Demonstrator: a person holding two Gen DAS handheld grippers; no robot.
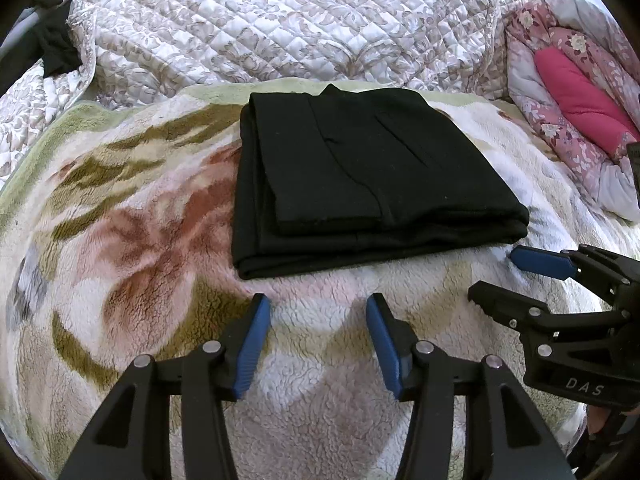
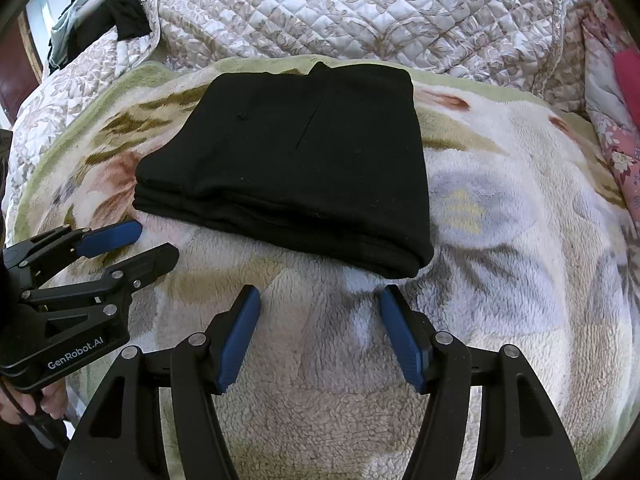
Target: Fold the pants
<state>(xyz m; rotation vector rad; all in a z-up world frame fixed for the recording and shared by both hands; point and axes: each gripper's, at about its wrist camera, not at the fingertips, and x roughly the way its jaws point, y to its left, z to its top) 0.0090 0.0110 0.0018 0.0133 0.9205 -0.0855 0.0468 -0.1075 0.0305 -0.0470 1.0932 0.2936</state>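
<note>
Black pants [image 2: 288, 164]: folded stack on fleece blanket [image 2: 500, 240]. Right gripper [image 2: 320, 308]: spread, empty, near pants. Left gripper [image 2: 152, 242]: spread, beside pants.

The folded pants [image 1: 360, 176] lie on the fleece blanket [image 1: 140, 240], with both grippers on the near side, left gripper [image 1: 318, 312] beside right gripper [image 2: 320, 300], and the quilted bedspread [image 1: 280, 20] behind.
</note>
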